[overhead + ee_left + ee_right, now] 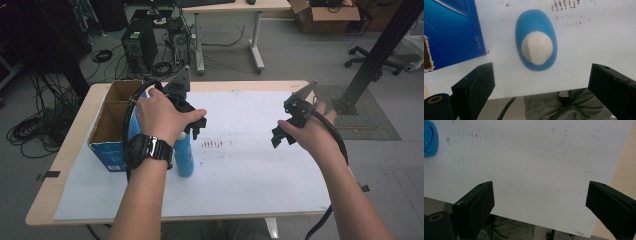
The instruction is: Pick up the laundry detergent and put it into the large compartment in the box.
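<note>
Left gripper (541, 87) hangs above the blue bottle (536, 46), fingers (474, 86) spread wide, nothing held. Bottle stands upright on the table (260, 165), directly beyond and between the fingers, white cap up. Judged light, rigid plastic, smooth-sided and likely slippery; best gripped across the body below the cap. Beyond, to one side: blue cardboard box (107, 127), open, two compartments, apparently empty. Right gripper (539, 202) also wide, empty.

Blue-sided cardboard box (111, 125) on white sheet (250, 165); computer tower (139, 47) beyond.
</note>
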Demonstrator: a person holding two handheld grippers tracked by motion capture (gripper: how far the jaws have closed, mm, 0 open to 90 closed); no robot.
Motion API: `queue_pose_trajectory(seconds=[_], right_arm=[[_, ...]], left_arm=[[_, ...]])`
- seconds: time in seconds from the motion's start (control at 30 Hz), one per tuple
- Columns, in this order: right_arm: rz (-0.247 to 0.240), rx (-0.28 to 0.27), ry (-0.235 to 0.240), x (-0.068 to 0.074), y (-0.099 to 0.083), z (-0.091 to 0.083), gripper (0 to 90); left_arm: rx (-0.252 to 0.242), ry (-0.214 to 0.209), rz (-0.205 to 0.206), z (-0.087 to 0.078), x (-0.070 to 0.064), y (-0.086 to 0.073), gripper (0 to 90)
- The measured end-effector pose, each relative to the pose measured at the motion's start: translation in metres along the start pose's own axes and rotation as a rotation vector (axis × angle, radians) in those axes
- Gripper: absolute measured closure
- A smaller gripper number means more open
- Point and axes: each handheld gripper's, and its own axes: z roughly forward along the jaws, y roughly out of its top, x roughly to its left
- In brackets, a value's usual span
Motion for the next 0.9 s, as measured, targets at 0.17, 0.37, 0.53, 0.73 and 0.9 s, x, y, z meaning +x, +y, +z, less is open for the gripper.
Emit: queue_pose_trajectory(seconds=[0.17,0.37,0.53,0.73,0.9], right_arm=[[-0.007,0.001,0.006,-0.003,0.001,0.005,8.5],[-0.011,0.006,0.012,-0.008,0.003,0.011,8.5],[-0.012,0.010,0.018,-0.011,0.004,0.016,8.5],[-0.004,0.018,0.026,-0.015,0.004,0.021,8.6],[-0.005,0.017,0.029,-0.017,0.005,0.025,8.6]], left_arm=[[0.007,0.015,0.002,0.007,-0.002,0.006,6.8],[0.009,0.029,-0.018,0.015,-0.003,0.013,5.9],[0.021,0.031,-0.025,0.023,-0.005,0.017,6.0],[0.028,0.038,-0.038,0.031,-0.004,0.021,5.9],[0.038,0.039,-0.038,0.037,-0.005,0.023,6.2]])
